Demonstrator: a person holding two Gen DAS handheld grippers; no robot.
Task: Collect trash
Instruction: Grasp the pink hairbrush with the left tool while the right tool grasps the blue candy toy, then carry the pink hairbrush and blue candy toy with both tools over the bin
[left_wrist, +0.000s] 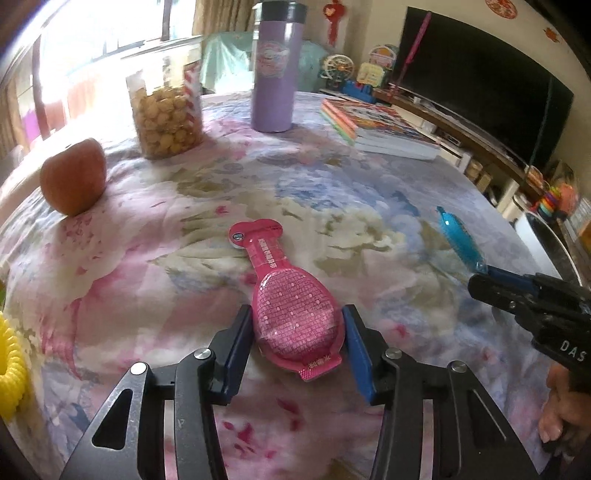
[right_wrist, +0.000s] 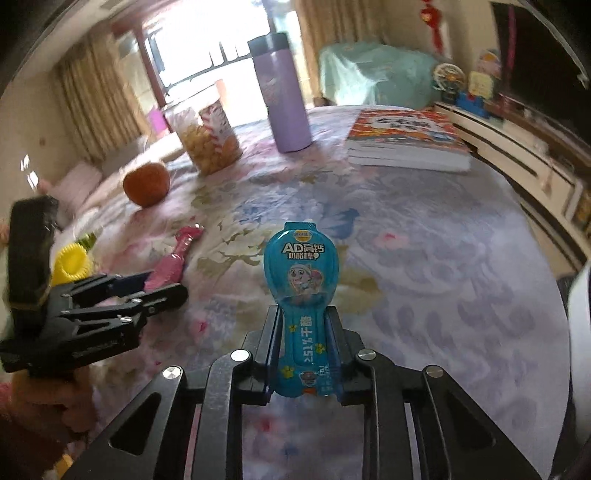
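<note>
A pink snack wrapper lies on the flowered tablecloth. Its wide end sits between the blue pads of my left gripper, which touch or nearly touch its sides. It also shows in the right wrist view, beside the left gripper. My right gripper is shut on the narrow end of a blue snack wrapper and holds it above the table. In the left wrist view the blue wrapper sticks out of the right gripper.
An apple, a jar of snack balls, a purple flask and stacked books stand at the table's far side. A yellow ring toy lies at the left edge. A TV stands on the right.
</note>
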